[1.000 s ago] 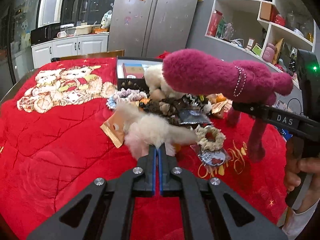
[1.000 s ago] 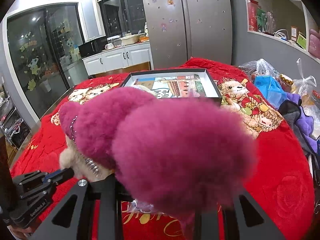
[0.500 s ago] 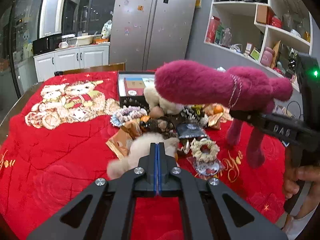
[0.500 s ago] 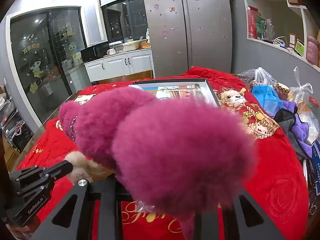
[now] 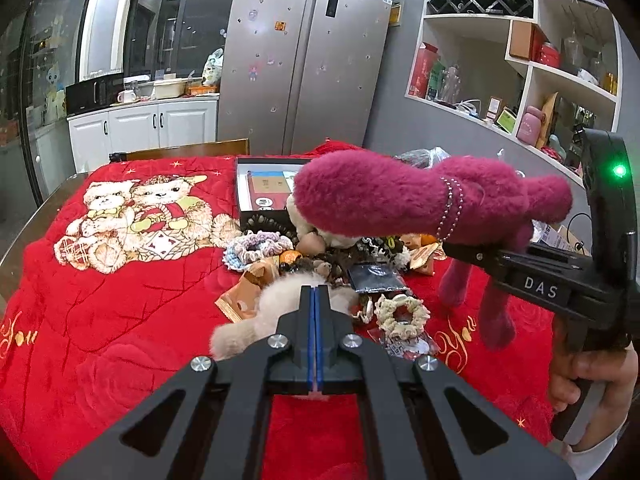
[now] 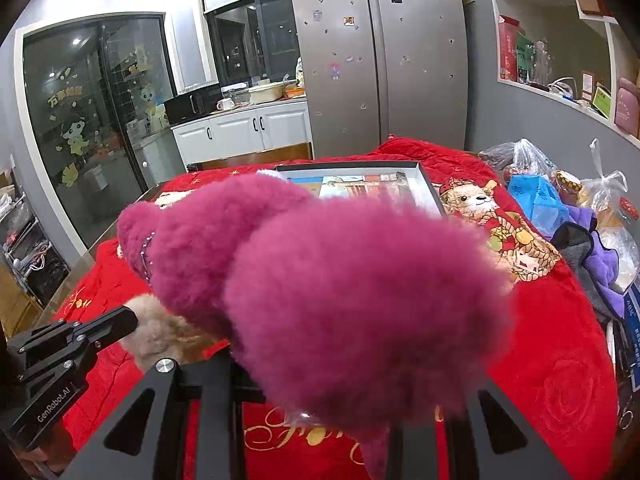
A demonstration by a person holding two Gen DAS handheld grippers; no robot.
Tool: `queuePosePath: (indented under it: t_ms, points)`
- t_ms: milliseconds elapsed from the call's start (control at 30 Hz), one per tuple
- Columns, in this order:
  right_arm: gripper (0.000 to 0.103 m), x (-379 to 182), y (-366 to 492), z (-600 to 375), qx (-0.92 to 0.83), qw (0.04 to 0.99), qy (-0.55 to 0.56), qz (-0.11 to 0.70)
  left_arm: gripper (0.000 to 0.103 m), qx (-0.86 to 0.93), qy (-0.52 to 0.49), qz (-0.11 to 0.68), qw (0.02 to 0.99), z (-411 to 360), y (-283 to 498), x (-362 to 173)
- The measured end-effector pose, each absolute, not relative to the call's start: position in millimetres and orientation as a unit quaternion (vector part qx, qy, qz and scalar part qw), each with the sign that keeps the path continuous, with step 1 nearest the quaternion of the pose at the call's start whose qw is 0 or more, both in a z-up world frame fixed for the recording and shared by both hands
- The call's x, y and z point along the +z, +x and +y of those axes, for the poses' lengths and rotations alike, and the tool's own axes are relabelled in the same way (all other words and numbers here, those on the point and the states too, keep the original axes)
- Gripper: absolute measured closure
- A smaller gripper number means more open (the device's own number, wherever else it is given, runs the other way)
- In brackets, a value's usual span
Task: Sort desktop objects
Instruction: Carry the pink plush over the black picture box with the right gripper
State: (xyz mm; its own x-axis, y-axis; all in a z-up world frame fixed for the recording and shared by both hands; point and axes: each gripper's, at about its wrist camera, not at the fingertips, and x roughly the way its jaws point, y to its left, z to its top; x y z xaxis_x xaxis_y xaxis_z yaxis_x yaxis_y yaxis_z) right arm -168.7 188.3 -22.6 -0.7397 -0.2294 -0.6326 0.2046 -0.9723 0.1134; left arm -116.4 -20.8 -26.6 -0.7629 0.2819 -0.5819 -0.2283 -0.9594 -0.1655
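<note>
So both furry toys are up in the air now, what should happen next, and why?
Probably carry them toward the black tray at the far end. The right hand-held gripper holds the magenta plush and the left hand-held gripper pinches the cream plush, both off the red cloth.

Both fisheye views are evenly lit by indoor ceiling light, with edges curved and black corners. The fridge (image 5: 304, 60) bends with the lens. In the right view a pink plush toy (image 6: 360, 300) fills the middle, soft and out of focus. Ceiling lamps reflect in the dark glass door (image 6: 92, 120). Shadows are faint.
</note>
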Motion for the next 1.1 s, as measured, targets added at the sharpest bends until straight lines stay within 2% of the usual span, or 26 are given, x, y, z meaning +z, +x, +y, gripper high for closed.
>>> queuePosePath:
  t_ms: [667, 1100]
  points:
    - [0.073, -14.0, -207.6, 189.1, -0.933, 0.092, 0.348, -0.026, 0.103, 0.935, -0.316, -0.041, 0.156, -4.2, -182.6, 3.1]
    - [0.073, -1.8, -280.3, 188.4, -0.928, 0.090, 0.361, -0.019, 0.103, 0.935, -0.321, -0.030, 0.148, 1.0, -288.3, 32.3]
